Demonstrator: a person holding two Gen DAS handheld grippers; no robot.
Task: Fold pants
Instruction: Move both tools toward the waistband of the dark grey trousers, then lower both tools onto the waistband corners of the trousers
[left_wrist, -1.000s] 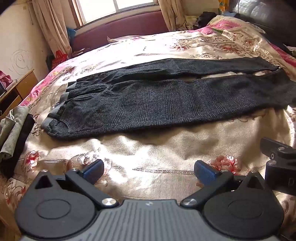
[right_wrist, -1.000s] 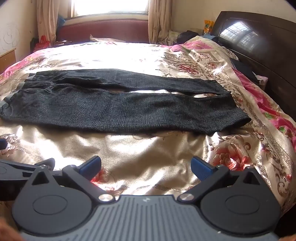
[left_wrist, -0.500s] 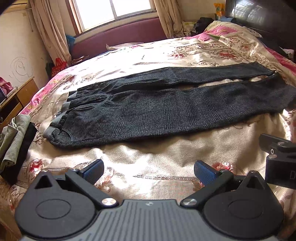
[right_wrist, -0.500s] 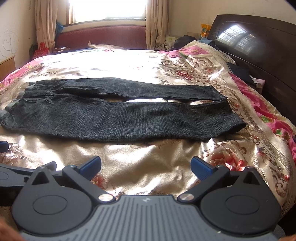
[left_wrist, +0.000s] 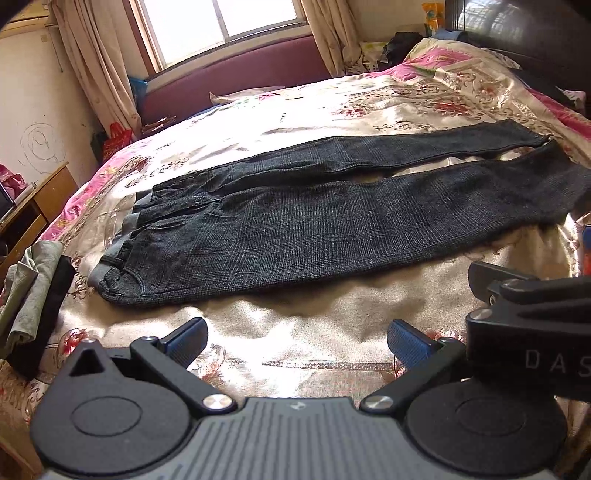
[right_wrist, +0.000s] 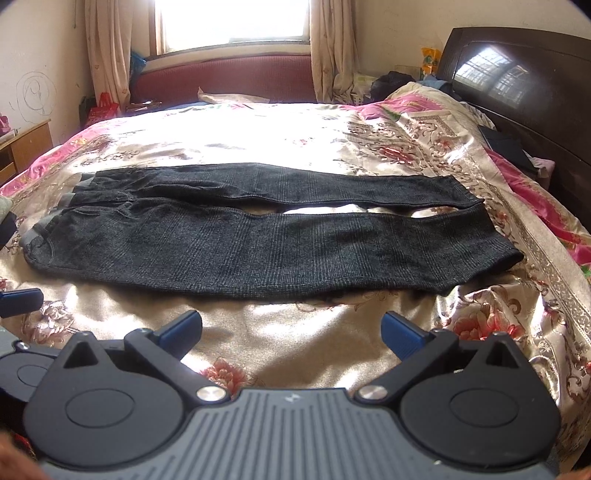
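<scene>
Dark grey checked pants (left_wrist: 314, 225) (right_wrist: 258, 240) lie flat across the bed, waistband at the left, both legs stretched to the right with a narrow gap between them. My left gripper (left_wrist: 299, 339) is open, hovering over the bedspread just in front of the near leg's edge, nothing between its blue pads. My right gripper (right_wrist: 291, 330) is open too, in front of the near leg's middle, and empty. The right gripper's black body (left_wrist: 532, 321) shows at the right of the left wrist view.
A gold and pink floral bedspread (right_wrist: 295, 140) covers the bed. A dark wooden headboard (right_wrist: 535, 92) stands at the right, a maroon padded bench (right_wrist: 229, 77) under the window at the back. Folded clothes (left_wrist: 33, 295) and a wooden cabinet (left_wrist: 33, 210) sit at the left.
Both cameras have pulled back and risen a little, so the pants sit lower and smaller in view. Both grippers stay open and empty.
</scene>
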